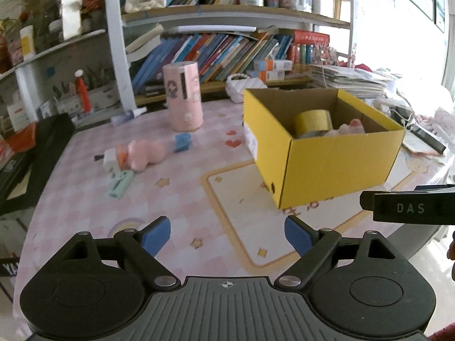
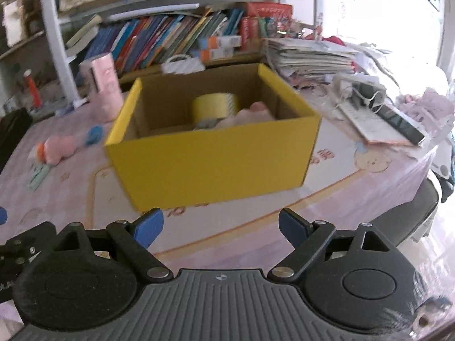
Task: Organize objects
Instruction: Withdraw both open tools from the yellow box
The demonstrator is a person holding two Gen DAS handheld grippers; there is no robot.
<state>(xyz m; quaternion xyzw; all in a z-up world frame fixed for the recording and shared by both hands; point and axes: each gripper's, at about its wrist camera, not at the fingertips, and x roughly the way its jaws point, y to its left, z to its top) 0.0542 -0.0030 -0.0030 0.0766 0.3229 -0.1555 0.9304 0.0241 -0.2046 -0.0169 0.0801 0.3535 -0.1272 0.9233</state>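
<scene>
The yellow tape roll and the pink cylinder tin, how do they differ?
The yellow tape roll sits inside the yellow box; the pink cylinder tin stands on the tablecloth to the box's left. The roll is squat and plain, while the tin is tall and printed with small pictures. Both are round and neither is in a gripper.

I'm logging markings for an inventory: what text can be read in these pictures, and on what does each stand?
"DAS": white letters on the black gripper body at the right edge of the left wrist view.
Book spines, yellow cardboard box's side label and pink tablecloth characters: too blurred to read.
</scene>
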